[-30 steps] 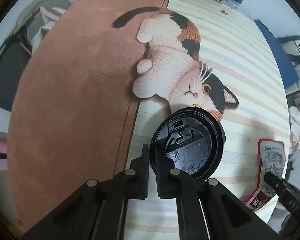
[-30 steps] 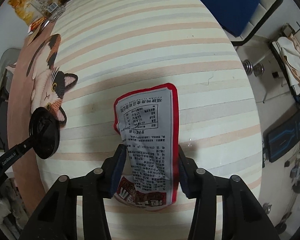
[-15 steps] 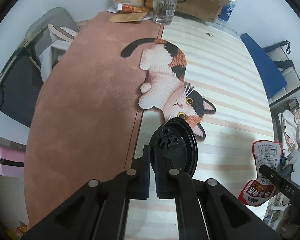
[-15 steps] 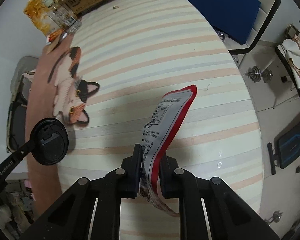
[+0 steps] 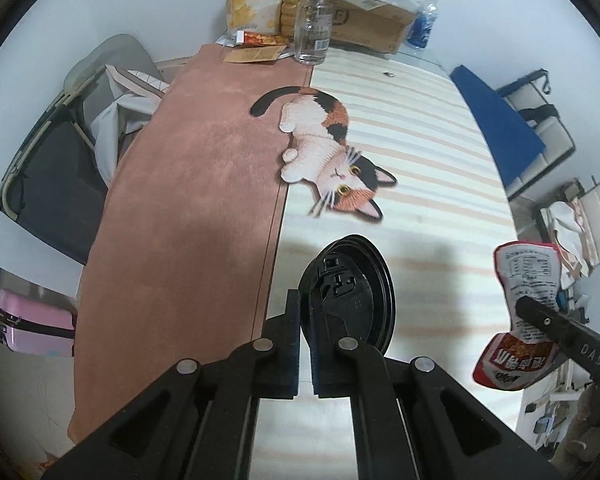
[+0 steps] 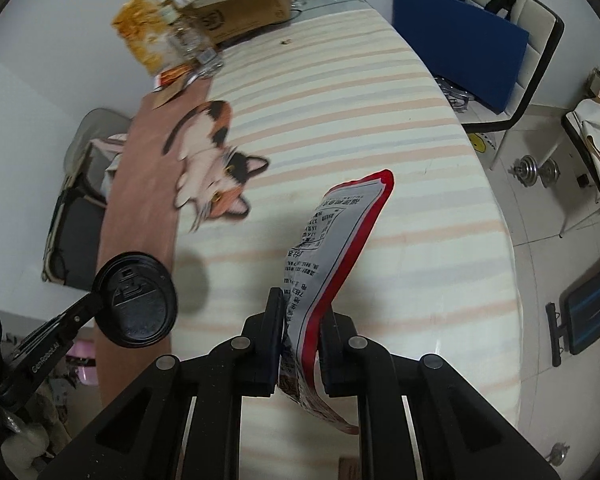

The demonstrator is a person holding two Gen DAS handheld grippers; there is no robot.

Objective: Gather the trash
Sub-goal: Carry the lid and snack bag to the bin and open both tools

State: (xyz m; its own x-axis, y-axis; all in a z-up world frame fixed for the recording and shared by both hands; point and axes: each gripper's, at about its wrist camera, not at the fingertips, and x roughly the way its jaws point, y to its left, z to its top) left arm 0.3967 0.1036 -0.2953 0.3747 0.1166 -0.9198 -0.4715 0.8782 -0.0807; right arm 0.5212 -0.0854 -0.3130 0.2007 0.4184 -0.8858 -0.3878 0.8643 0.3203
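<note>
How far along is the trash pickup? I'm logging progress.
Picked up: the left gripper pinches the black cup lid, the right gripper clamps the red snack wrapper, both off the striped tablecloth. Left: disposal; no bin shows.

black plastic cup lid: round, sip flap on top, on edge, held clear above the striped table's left half | snack wrapper: red-bordered, white printed back, looks empty, creased, rising upright off the table near its near edge
</note>
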